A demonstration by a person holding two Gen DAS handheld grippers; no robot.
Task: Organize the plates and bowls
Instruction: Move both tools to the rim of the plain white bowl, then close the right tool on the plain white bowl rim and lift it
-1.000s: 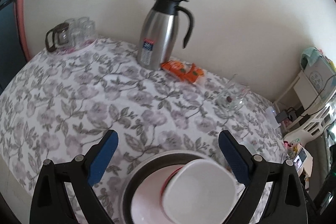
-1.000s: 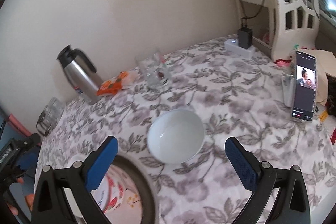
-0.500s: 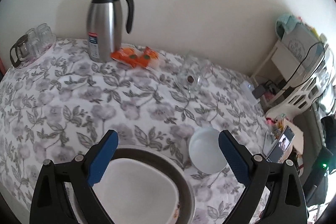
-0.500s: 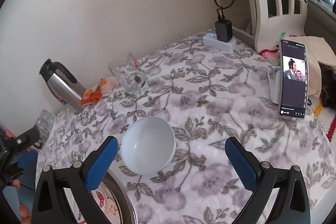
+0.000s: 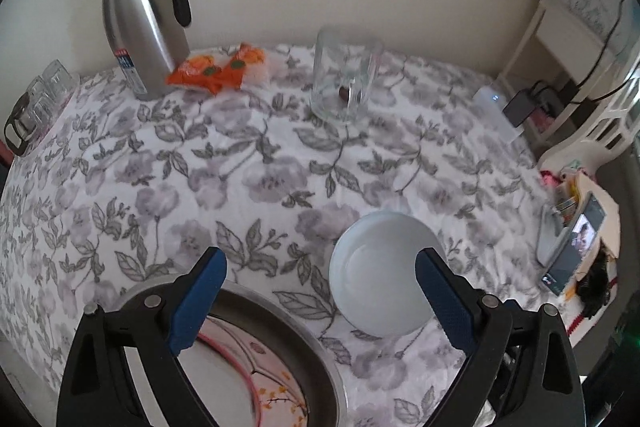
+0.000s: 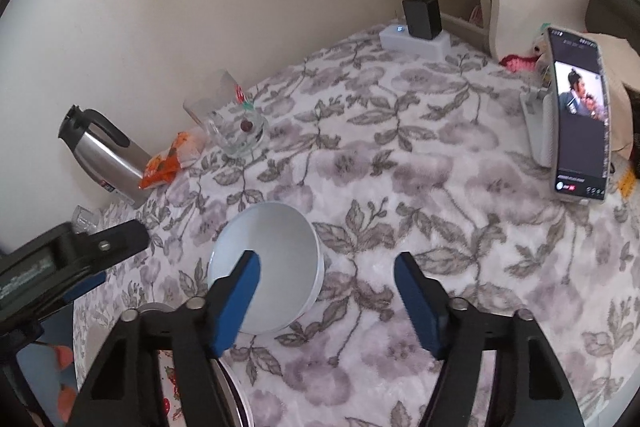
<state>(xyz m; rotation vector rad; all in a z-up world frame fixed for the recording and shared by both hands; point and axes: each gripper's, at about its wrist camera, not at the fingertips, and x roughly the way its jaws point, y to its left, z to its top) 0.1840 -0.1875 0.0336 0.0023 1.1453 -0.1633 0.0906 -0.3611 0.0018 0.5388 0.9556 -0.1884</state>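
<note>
A white bowl stands upright on the floral tablecloth; it also shows in the right wrist view. A metal-rimmed plate with a pink patterned plate inside lies at the near edge, left of the bowl. My left gripper is open and empty, above the plate's rim, with its right finger by the bowl's right edge. My right gripper is open and empty, its left finger over the bowl's near rim. The left gripper's body shows at the left of the right wrist view.
A steel jug, an orange snack packet and a glass mug stand near the back wall. Glasses sit at the far left. A phone on a stand and a charger block are at the right.
The left gripper has swung right, away from above the plate, so the bowl now lies by its right finger. The right gripper has moved closer to the bowl and its jaws have narrowed.
</note>
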